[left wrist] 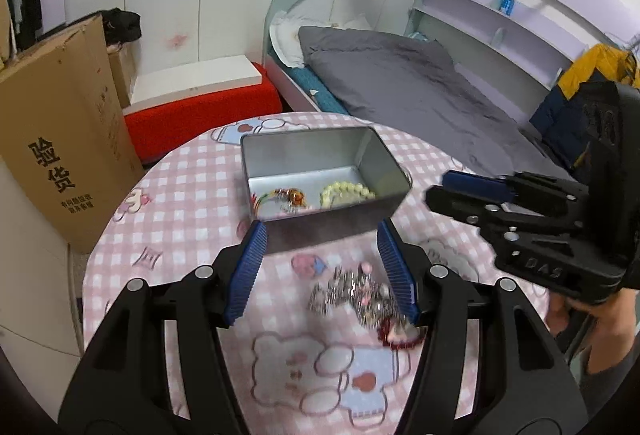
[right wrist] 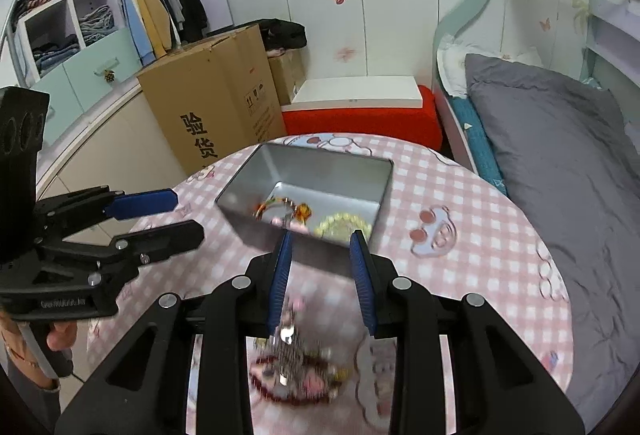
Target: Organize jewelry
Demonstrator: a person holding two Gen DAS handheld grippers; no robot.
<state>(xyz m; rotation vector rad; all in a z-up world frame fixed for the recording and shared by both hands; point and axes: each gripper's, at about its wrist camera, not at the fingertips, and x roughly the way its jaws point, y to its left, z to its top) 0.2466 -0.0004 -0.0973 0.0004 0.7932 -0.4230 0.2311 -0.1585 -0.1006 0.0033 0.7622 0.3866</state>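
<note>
Ribbed blue fingers (left wrist: 250,267) of both grippers stand released above tangled metallic jewelry (left wrist: 356,295)

1. Left tongs (left wrist: 322,267): black plastic frame, triangular cut-outs, silver round screws at the pivots, blue ribbed pads (left wrist: 249,271).
2. Right tongs (right wrist: 325,281): same black frame, silver screws, blue ribbed pads (right wrist: 362,283); embossed lettering on the body, tall black block mount behind.
3. Hand (right wrist: 60,339): red thread bracelet at the wrist.
</note>
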